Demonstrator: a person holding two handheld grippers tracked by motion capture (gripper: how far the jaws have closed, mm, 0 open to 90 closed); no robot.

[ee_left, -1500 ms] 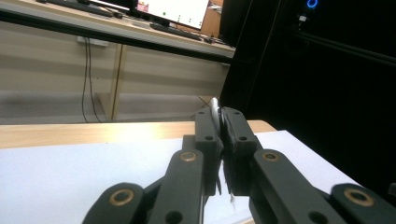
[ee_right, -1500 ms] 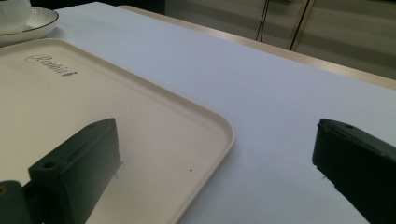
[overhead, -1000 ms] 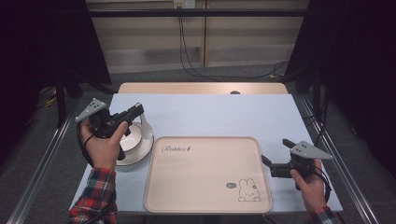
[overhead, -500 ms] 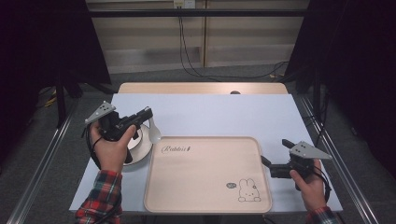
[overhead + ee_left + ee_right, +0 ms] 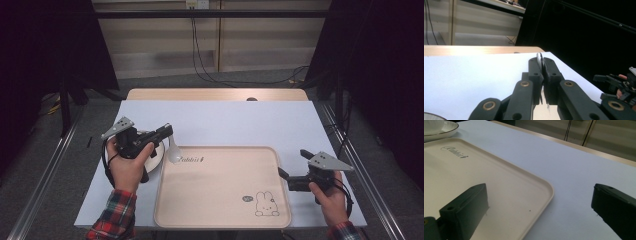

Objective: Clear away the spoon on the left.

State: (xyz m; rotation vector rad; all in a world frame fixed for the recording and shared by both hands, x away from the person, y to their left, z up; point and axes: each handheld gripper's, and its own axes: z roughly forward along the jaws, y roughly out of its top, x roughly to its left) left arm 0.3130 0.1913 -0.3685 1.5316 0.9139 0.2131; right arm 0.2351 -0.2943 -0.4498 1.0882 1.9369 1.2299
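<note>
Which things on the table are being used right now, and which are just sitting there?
Being used, as far as I can judge:
- spoon, clamped in the left gripper
- plate, beside it
- tray, its likely landing spot

Just there:
- right gripper, open at the tray's edge
- white table cover
- cables behind

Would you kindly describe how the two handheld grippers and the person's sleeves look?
Both the left gripper and right gripper are black, each topped by a grey three-cornered plate, with brass-coloured pivot pins and a trailing black cable. The sleeves are red plaid.
</note>
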